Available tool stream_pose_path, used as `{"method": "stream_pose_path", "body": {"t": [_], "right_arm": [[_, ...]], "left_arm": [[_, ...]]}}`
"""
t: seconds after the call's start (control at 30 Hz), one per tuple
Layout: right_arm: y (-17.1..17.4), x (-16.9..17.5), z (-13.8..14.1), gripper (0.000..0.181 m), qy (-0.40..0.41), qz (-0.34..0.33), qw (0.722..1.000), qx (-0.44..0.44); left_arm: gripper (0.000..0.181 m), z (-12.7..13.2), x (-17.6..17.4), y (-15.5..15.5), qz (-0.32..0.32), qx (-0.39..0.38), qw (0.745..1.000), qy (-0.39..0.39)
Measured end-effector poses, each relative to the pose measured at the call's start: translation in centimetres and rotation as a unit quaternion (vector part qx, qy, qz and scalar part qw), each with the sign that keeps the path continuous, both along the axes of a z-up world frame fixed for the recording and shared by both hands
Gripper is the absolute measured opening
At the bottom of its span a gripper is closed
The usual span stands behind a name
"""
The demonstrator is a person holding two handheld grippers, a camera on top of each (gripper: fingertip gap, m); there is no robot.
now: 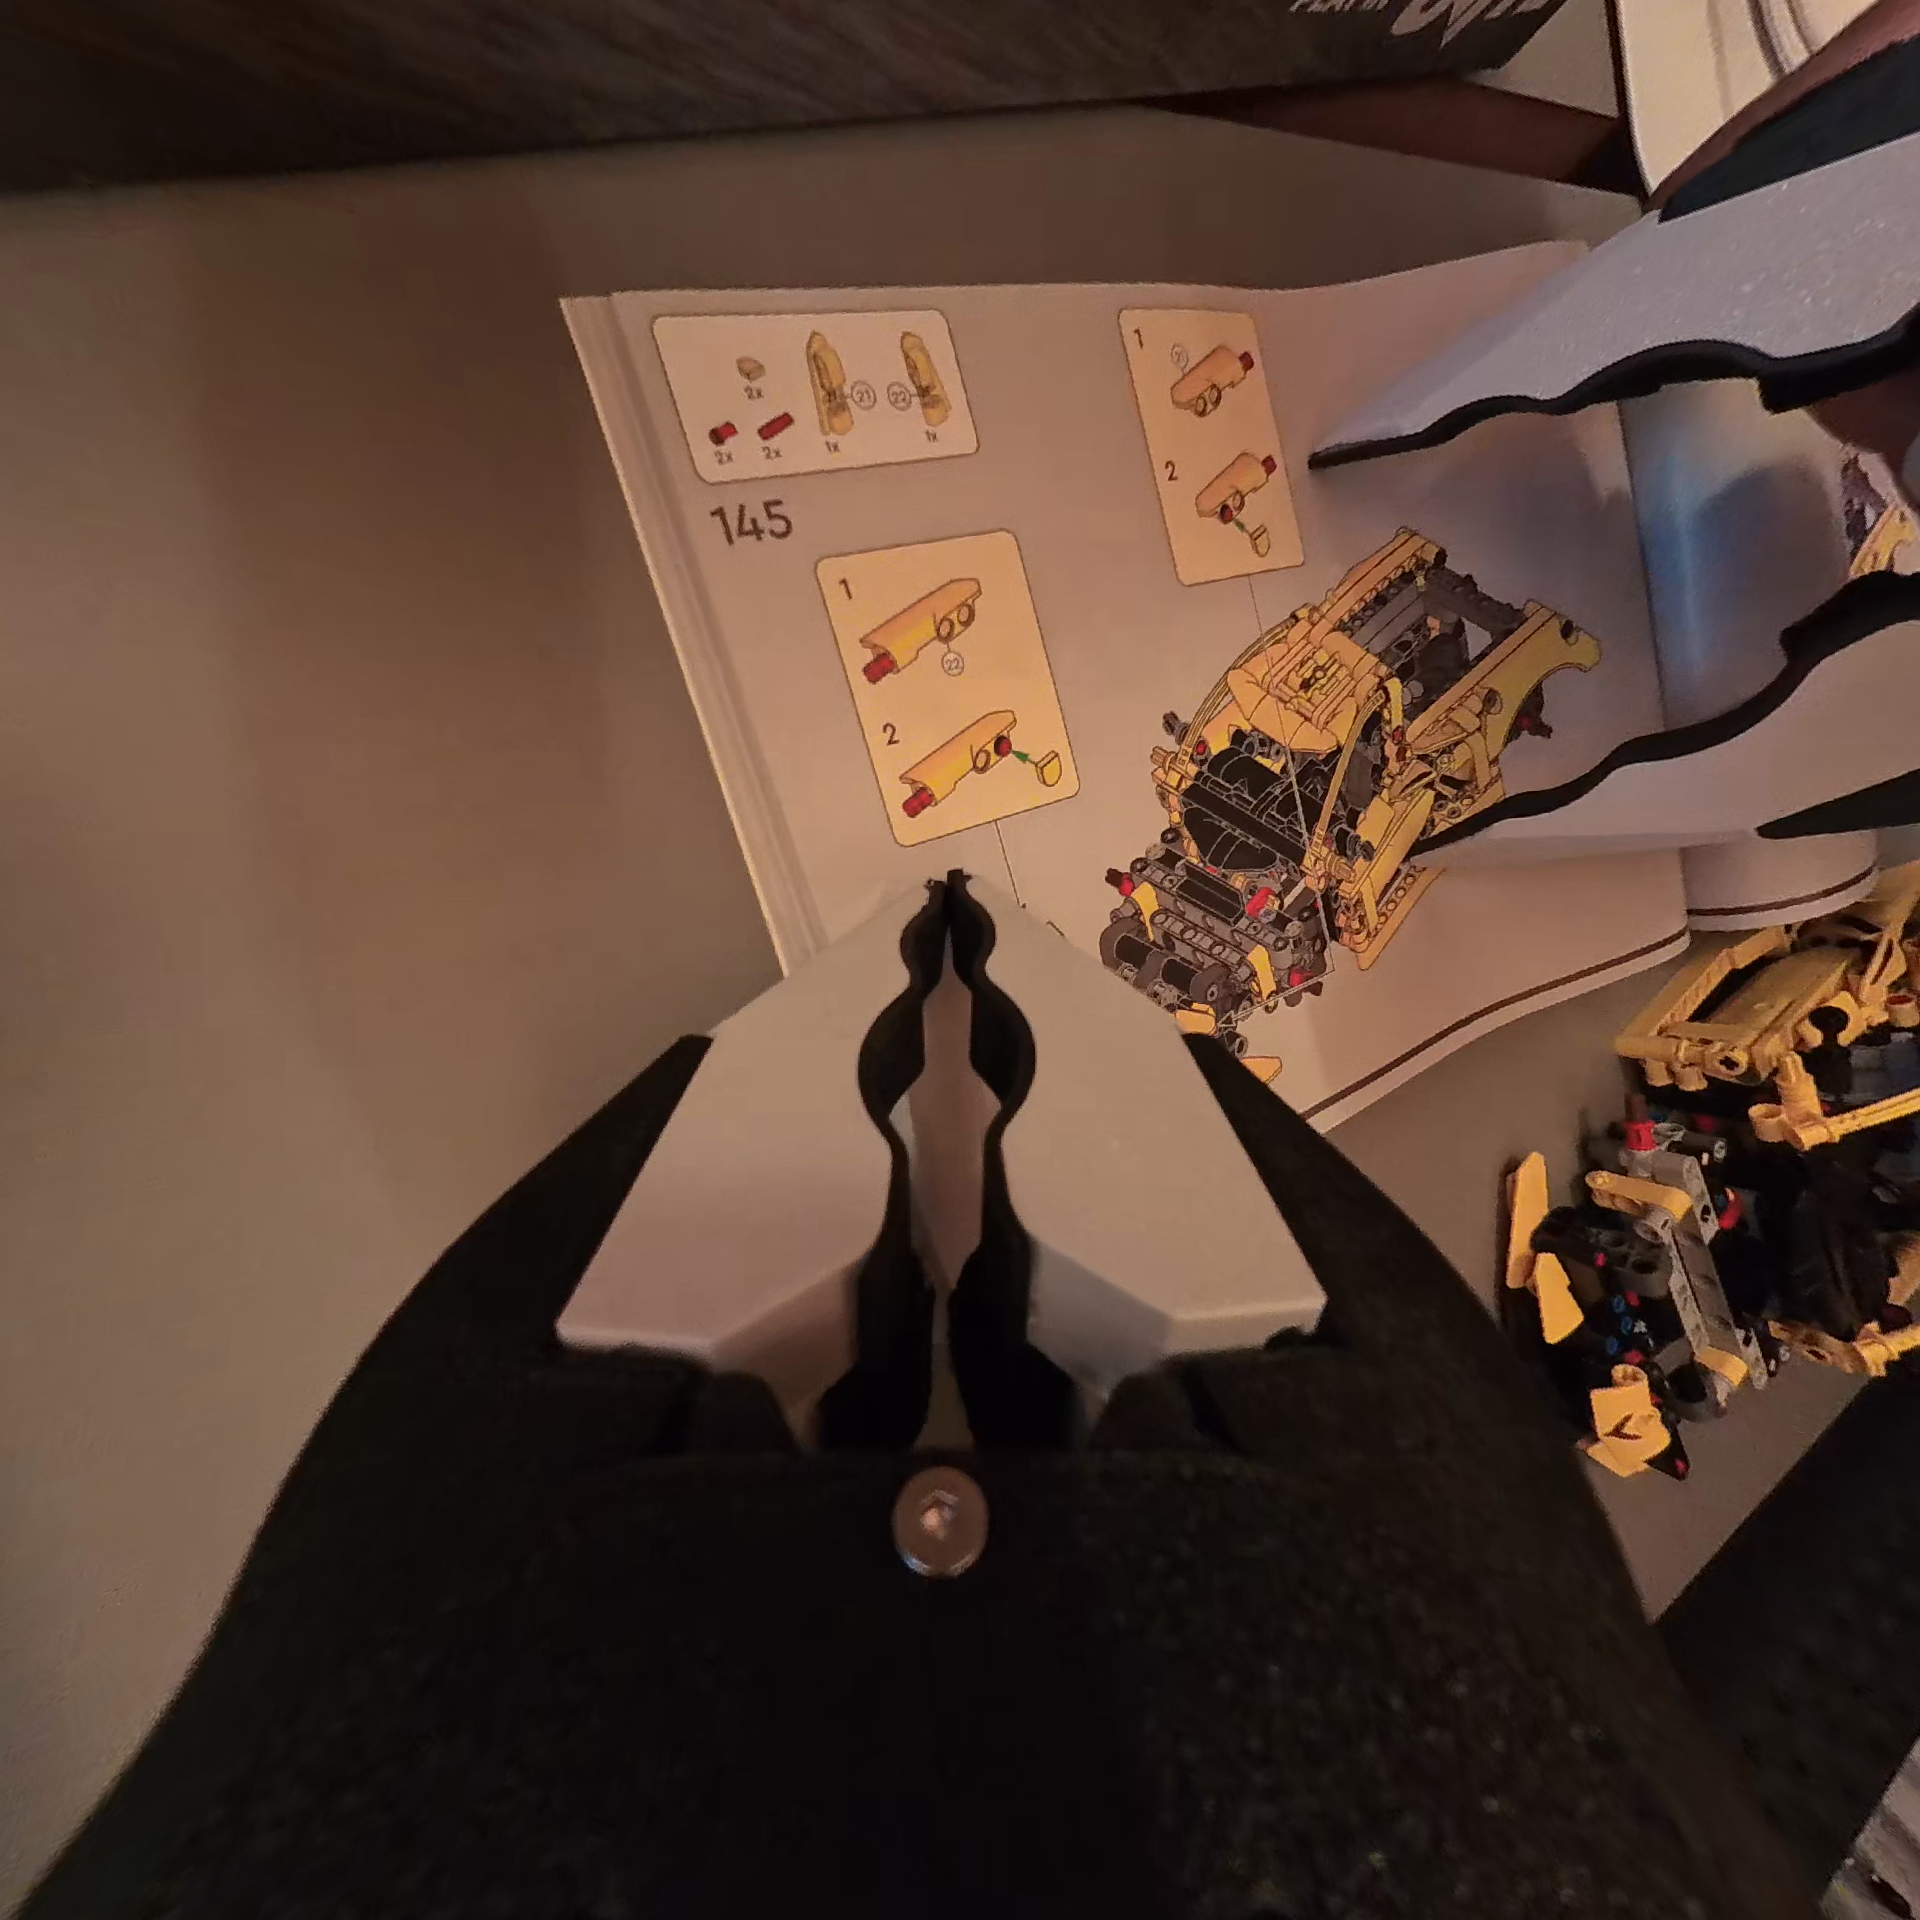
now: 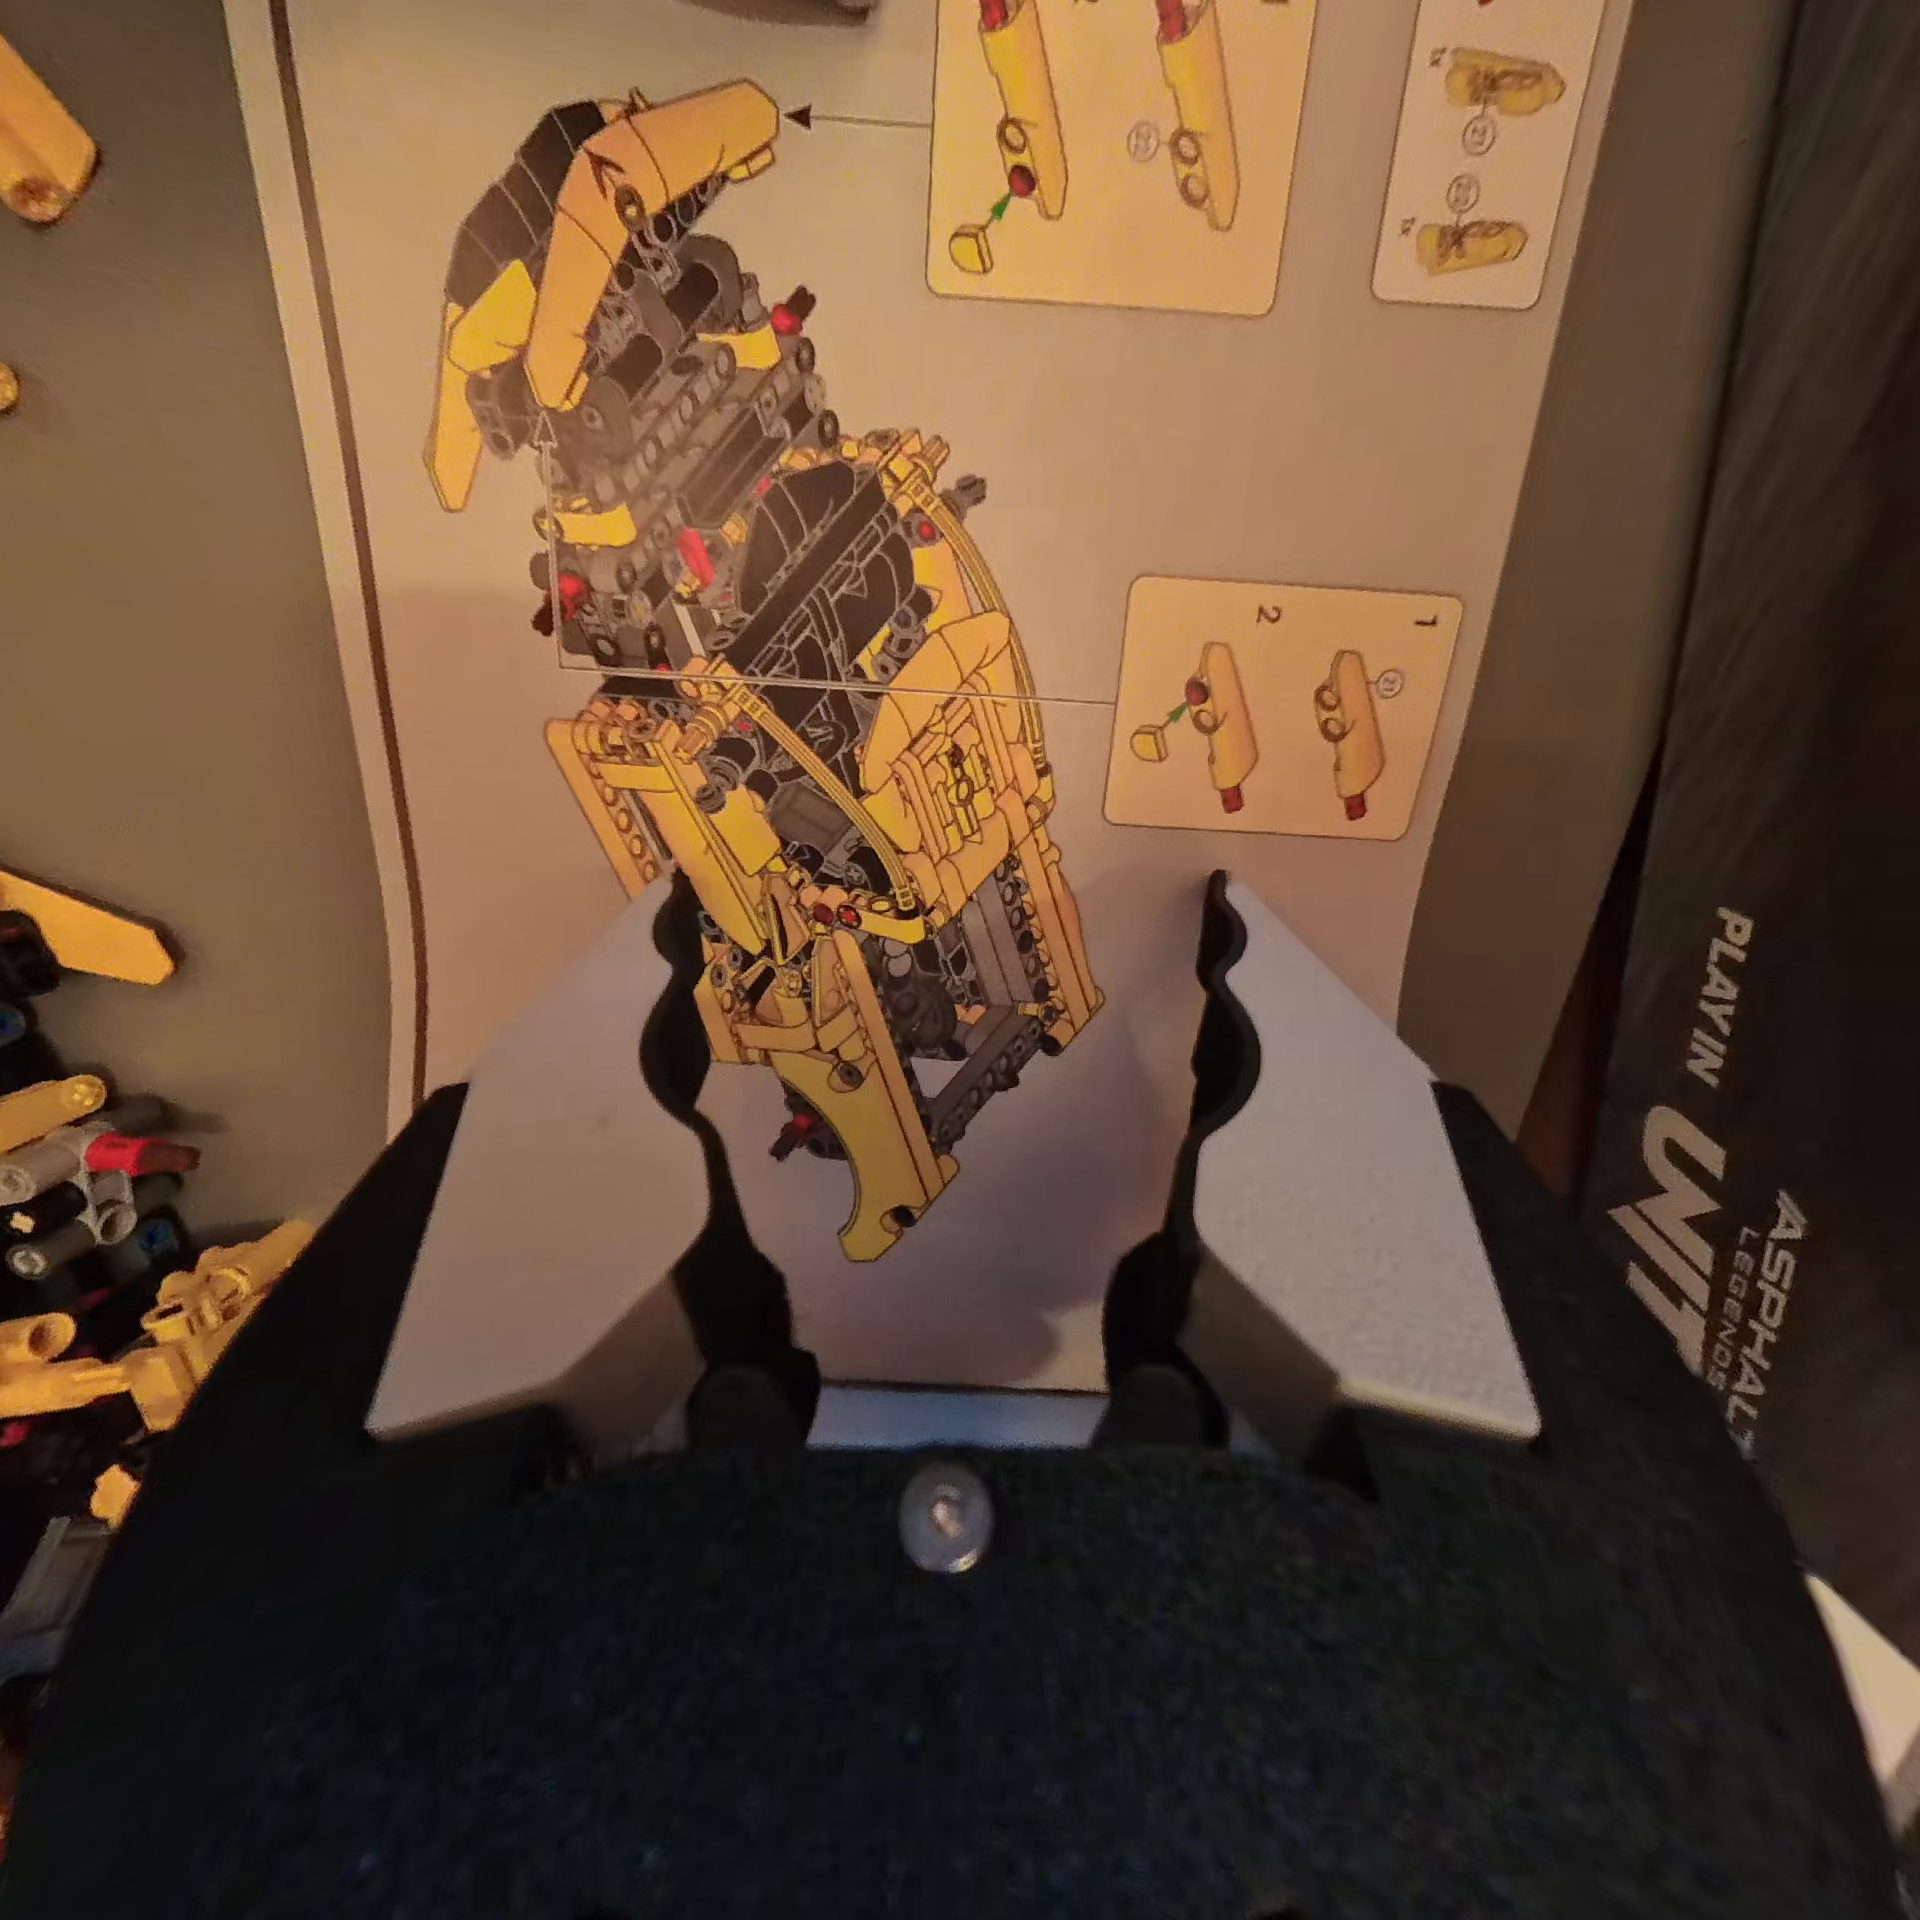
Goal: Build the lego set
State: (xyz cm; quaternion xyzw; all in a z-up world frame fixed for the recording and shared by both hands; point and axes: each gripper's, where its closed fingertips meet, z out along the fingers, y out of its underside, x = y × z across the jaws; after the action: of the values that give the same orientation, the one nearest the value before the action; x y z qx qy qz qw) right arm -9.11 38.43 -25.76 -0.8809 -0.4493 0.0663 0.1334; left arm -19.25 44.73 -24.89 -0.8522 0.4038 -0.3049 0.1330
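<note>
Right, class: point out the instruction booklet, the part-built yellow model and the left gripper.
instruction booklet (image 1: 1081, 499): left wrist view, bare grey page area.
part-built yellow model (image 1: 1704, 1236): left wrist view, grey beam at its front.
left gripper (image 1: 948, 885): left wrist view, between its closed fingertips.

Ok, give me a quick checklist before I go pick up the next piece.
1. Left gripper empty: ok, shut on nothing.
2. Right gripper ready to grasp: ok, open, empty.
3. Manual open and in view: ok.
4. Right gripper clear of the page: cannot tell, it sits over it.
5. Model within sight: ok, beside the manual.
6. Needed loose parts located: cannot tell, only a pile at the edge.
</note>
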Motion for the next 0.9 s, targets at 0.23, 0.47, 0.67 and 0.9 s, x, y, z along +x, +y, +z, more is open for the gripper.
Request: {"method": "stream_pose_path", "body": {"t": [0.23, 0.47, 0.67, 0.9], "right_arm": [[-1.4, 1.3, 2.6, 0.091, 0.036, -0.041, 0.997, 0.046], [-19.3, 6.5, 9.9, 0.103, 0.143, -0.136, 0.98, 0.01], [-30.3, 6.0, 5.3, 0.082, 0.172, -0.23, 0.952, 0.109], [-31.3, 5.2, 3.5, 0.072, 0.149, -0.289, 0.933, 0.152]], "left_arm": [[0.004, 0.4, -0.4, 1.0, 0.013, 0.045, 0.998, 0.032], [0.045, 9.7, 1.9, -7.4, -0.169, 0.143, 0.971, -0.09], [0.056, 3.8, -2.2, -21.9, -0.305, 0.164, 0.937, -0.05], [0.052, 1.5, -1.3, -23.5, -0.22, 0.12, 0.966, -0.063]]}}
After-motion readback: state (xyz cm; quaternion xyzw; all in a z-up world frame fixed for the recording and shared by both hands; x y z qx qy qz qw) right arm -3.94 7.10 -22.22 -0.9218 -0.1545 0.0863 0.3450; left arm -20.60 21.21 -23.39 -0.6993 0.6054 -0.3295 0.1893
